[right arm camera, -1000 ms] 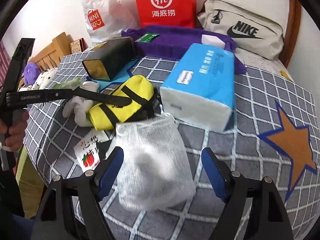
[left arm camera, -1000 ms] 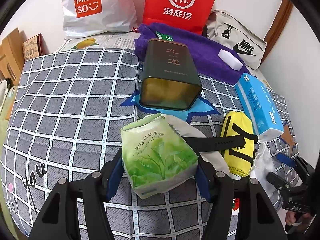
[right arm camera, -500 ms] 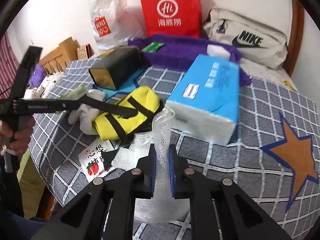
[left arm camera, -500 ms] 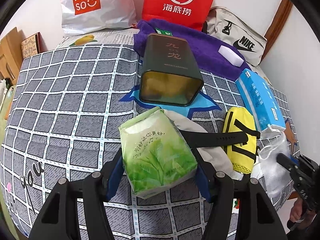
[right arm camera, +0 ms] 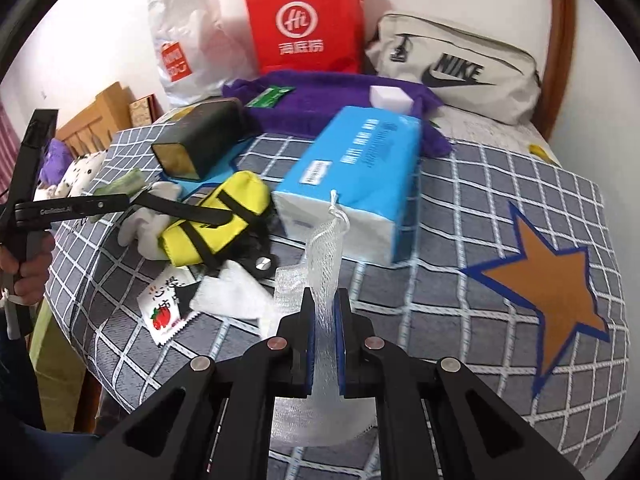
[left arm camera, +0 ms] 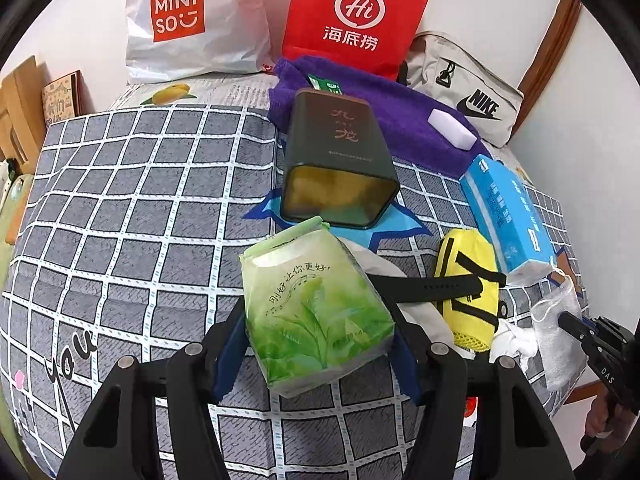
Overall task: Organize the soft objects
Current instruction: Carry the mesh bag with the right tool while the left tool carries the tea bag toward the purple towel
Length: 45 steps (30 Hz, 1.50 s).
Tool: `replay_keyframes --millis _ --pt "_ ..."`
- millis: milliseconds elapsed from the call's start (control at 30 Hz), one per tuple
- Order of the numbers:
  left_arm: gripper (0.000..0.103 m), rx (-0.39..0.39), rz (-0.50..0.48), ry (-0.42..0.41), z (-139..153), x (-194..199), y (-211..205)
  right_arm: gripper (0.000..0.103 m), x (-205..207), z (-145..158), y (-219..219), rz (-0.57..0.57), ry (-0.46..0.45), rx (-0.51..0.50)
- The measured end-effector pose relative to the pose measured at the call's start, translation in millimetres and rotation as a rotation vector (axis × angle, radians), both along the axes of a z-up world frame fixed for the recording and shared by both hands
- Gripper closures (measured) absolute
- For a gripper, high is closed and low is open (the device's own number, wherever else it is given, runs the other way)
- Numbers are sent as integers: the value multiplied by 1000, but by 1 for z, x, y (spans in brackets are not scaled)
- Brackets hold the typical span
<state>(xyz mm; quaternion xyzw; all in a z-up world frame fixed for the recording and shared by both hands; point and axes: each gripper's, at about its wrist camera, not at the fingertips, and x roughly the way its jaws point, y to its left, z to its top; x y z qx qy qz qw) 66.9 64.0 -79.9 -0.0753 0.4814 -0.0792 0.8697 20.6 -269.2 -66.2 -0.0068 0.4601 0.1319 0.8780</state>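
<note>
left gripper [left arm camera: 320, 332]: jaws part open and clamped on the green tea packet [left arm camera: 316, 304]; the blue pads press its two sides, so the packet fills the gap between them.
green tea packet: upright between the left fingers, sealed top edge tilted away from the camera, above the checked bedspread [left arm camera: 132, 200]; whether its base touches the cloth cannot be told.
right gripper [right arm camera: 325, 300]: jaws squeezed almost together on the white mesh pouch [right arm camera: 326, 264]; only thin netting separates the blue pads.
white mesh pouch: pinched at its middle, the drawstring end standing up ahead of the fingertips in front of the blue tissue pack [right arm camera: 356, 176], the rest bunched below the jaws near the bed edge; in the left wrist view it shows at far right [left arm camera: 556, 336] on the right gripper's tip.
blue tissue pack: lying flat on the bedspread, just beyond the pouch.
yellow pouch [right arm camera: 216, 216]: lying left of the tissue pack, with a black strap [right arm camera: 188, 210] across it.
dark tin [left arm camera: 336, 160]: on its side, open end toward the left camera, just behind the tea packet.
white cloth [right arm camera: 228, 292]: crumpled on the bedspread, left of the right gripper, beside a strawberry sachet [right arm camera: 164, 312].
purple towel [left arm camera: 392, 120]: at the back of the bed, carrying a white block [left arm camera: 452, 132].
</note>
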Motion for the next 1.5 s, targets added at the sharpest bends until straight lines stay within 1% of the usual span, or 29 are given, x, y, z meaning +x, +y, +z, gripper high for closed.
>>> replay_keyframes --millis 100,267,400,567,700,1000,1267,1500 --pt "43 -1 -1 -11 5 4 0 95 1 3 -7 -20 -4 9" --pt "43 -4 3 -28 13 13 1 95 6 18 -8 -25 -39 16" --pt "43 -12 6 -28 17 24 0 95 15 31 -7 -22 -68 14" --pt "43 -20 -4 -32 21 35 -5 95 31 40 -8 -23 -78 17" --pt "43 -28 -7 -38 27 42 -6 95 46 43 -10 -29 -77 25" --pt "43 -5 4 -53 44 67 -4 95 88 50 -6 -20 -89 37" --pt "43 16 -1 -63 52 99 -11 95 132 56 -3 -15 -102 53" --pt "43 37 -5 -59 53 137 -16 95 171 62 0 -10 -127 50"
